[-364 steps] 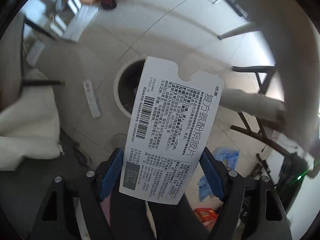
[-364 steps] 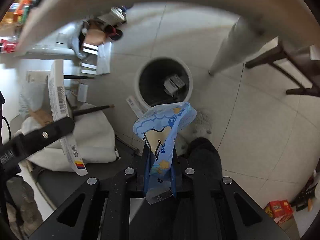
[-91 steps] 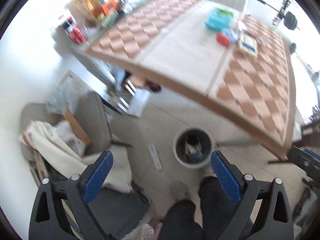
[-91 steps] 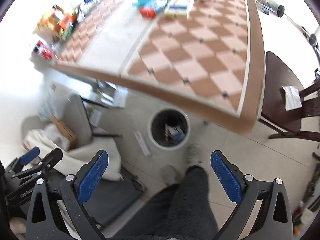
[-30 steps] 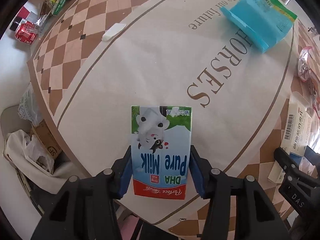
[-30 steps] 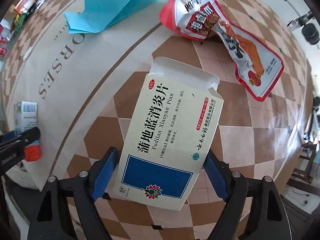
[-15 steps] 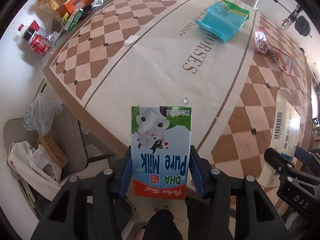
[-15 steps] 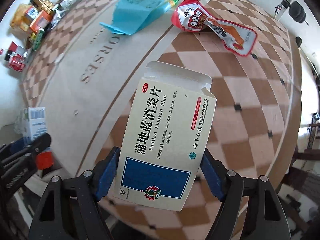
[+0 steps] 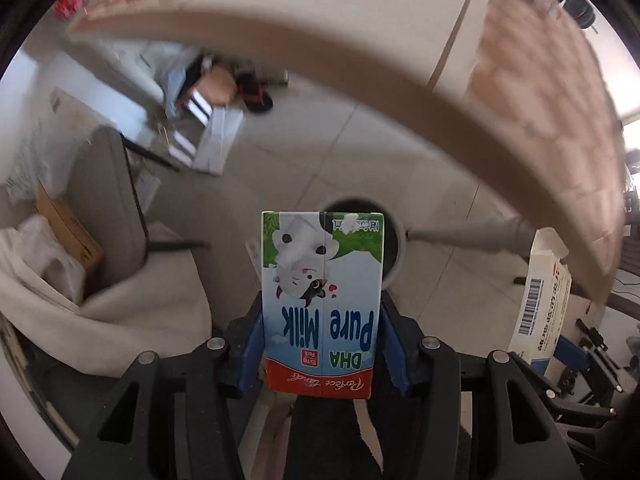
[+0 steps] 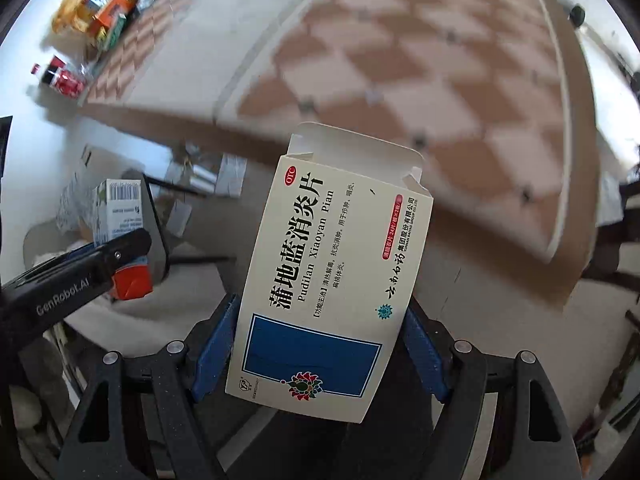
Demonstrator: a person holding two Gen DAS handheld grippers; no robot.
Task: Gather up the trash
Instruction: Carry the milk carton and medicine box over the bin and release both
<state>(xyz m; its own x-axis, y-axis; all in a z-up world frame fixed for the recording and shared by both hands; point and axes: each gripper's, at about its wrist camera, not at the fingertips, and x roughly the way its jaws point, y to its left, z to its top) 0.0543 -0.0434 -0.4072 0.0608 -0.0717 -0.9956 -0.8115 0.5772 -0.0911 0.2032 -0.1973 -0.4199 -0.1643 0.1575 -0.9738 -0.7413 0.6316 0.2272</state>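
- A pale tiled floor (image 9: 360, 148) is seen below the checkered table (image 10: 420, 64) edge; a round waste bin (image 9: 394, 240) stands on it.
- A milk carton (image 9: 322, 300), printed with a cartoon cow, is clamped upside down in the left gripper (image 9: 322, 350), above the bin.
- A cream medicine box (image 10: 332, 272), top flap open, is pinched by the right gripper (image 10: 320, 354).

bright daylight, background motion-blurred, fisheye bending at edges, dark corners

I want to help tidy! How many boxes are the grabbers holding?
2. The milk carton sits in the left gripper; the medicine box in the right gripper.
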